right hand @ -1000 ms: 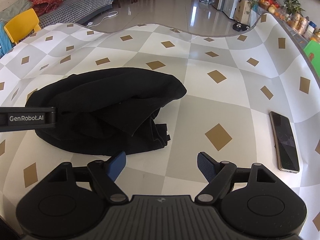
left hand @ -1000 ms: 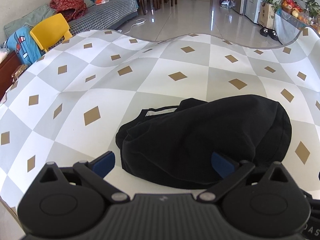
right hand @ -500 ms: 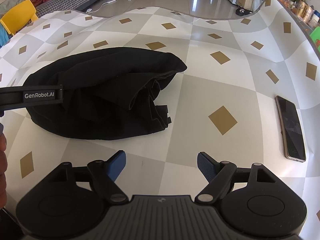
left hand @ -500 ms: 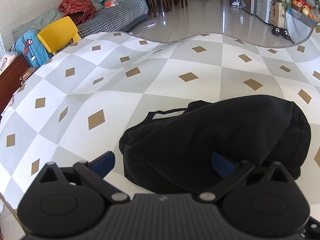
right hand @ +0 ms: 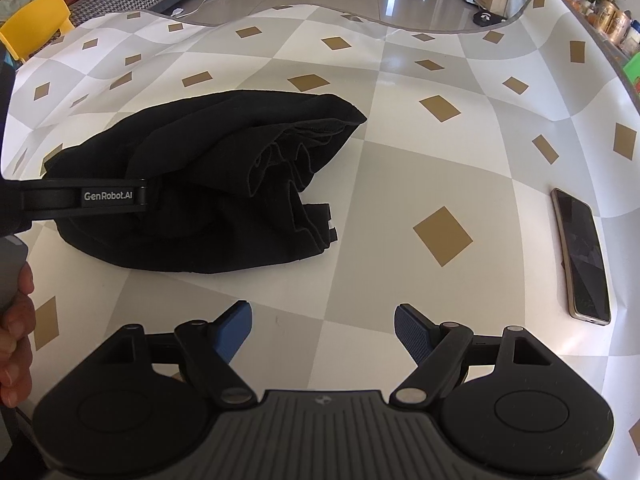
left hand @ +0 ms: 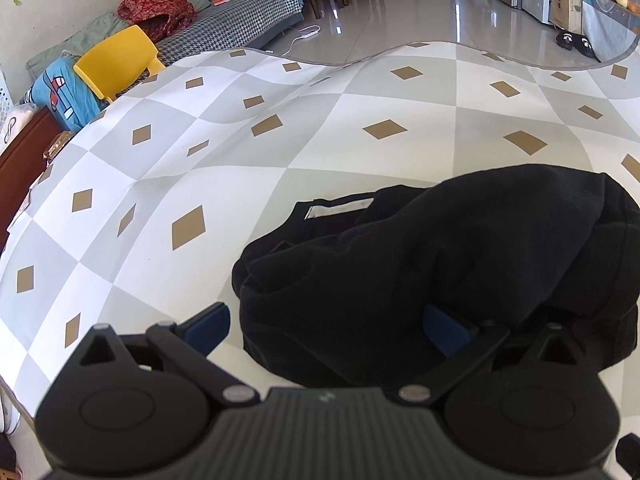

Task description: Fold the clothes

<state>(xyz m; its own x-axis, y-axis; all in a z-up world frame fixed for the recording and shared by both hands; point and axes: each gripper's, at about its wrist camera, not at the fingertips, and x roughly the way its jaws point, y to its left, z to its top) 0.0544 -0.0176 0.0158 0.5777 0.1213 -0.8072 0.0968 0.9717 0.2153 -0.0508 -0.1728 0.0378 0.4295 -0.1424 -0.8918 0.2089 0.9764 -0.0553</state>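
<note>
Black garment lies bunched in a rumpled heap on a checked tablecloth, left of centre, with a phone well apart at the right. Left gripper hovers at the heap's near edge, jaws spread, gripping nothing. Right gripper hangs spread over bare cloth nearer the viewer. Likely best: each claw pinches one outer edge only, then both draw apart to flatten the garment before folding.

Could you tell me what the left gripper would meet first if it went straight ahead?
Probably the crumpled black fabric garment: the open left gripper already has it between its blue fingers, though depth is unclear.
</note>
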